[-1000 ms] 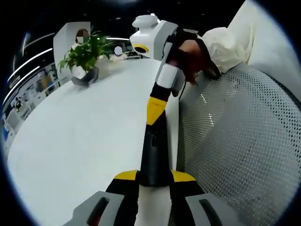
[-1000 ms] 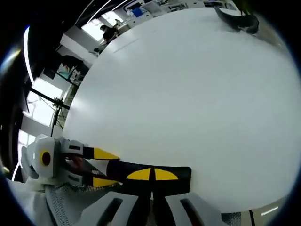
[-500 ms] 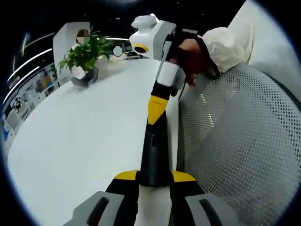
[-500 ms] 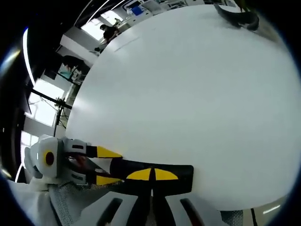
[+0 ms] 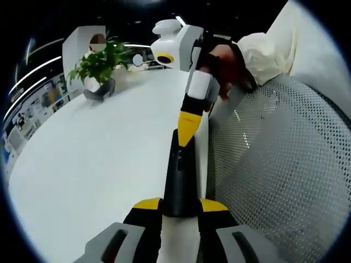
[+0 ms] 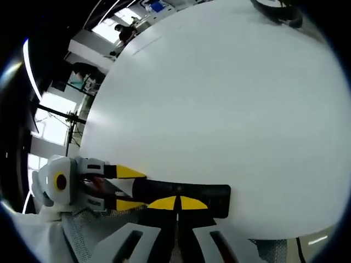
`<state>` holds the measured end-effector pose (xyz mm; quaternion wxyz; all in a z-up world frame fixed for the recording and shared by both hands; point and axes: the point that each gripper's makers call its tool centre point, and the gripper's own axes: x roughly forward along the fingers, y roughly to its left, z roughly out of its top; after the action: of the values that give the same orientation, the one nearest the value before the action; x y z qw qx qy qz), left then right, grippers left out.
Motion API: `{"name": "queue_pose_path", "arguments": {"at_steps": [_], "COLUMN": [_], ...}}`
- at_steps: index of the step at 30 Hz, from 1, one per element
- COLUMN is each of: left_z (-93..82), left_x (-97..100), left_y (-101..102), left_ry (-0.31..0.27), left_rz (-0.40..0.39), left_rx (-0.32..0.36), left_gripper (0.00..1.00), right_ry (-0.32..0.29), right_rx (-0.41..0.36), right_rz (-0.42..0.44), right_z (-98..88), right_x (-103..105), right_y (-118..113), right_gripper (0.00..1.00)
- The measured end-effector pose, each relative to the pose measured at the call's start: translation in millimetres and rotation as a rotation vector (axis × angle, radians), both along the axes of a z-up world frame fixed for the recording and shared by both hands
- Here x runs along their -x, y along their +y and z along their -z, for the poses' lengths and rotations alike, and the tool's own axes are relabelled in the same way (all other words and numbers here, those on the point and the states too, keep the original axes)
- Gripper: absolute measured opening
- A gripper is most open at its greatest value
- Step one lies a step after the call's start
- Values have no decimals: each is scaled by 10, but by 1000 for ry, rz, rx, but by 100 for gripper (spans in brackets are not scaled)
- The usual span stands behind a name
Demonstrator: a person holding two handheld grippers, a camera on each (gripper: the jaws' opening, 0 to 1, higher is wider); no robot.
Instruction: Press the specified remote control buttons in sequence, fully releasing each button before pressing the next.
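— Where was the remote point(image 5: 180, 181)?

— Your left gripper point(image 5: 180, 204) clamped its near end at the white table's point(image 5: 93, 159) edge.

— And your right gripper point(image 5: 187, 133)?

— Jaws pinched together, tips over the remote's far end; contact I couldn't tell. A potted plant point(image 5: 100, 64) stood well beyond.

White table point(image 5: 93, 159), black remote point(image 5: 180, 181), potted plant point(image 5: 100, 68)
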<state>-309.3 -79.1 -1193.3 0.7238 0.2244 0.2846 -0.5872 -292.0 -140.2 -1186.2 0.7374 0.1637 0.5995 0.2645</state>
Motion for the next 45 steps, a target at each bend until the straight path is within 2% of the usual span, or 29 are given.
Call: {"name": "queue_pose_path", "arguments": {"at_steps": [15, 23, 36, 45], "left_z": [-3, -4, -3, -1], "left_x": [-1, -7, -7, -7], "left_y": [-2, -6, -8, -8], "left_ry": [-2, -3, -5, -4], "left_rz": [0, 1, 0, 0], "left_rx": [2, 2, 0, 2], "left_gripper": [25, 25, 25, 25], "right_ry": [-28, -78, -52, -39], "right_rx": [26, 62, 36, 51], "right_rz": [-28, -61, -30, -16], "right_z": [28, 26, -12, -6], "right_x": [16, 12, 25, 33], "right_y": [-6, 12, -1, -47], "right_gripper": [0, 0, 0, 0]}}
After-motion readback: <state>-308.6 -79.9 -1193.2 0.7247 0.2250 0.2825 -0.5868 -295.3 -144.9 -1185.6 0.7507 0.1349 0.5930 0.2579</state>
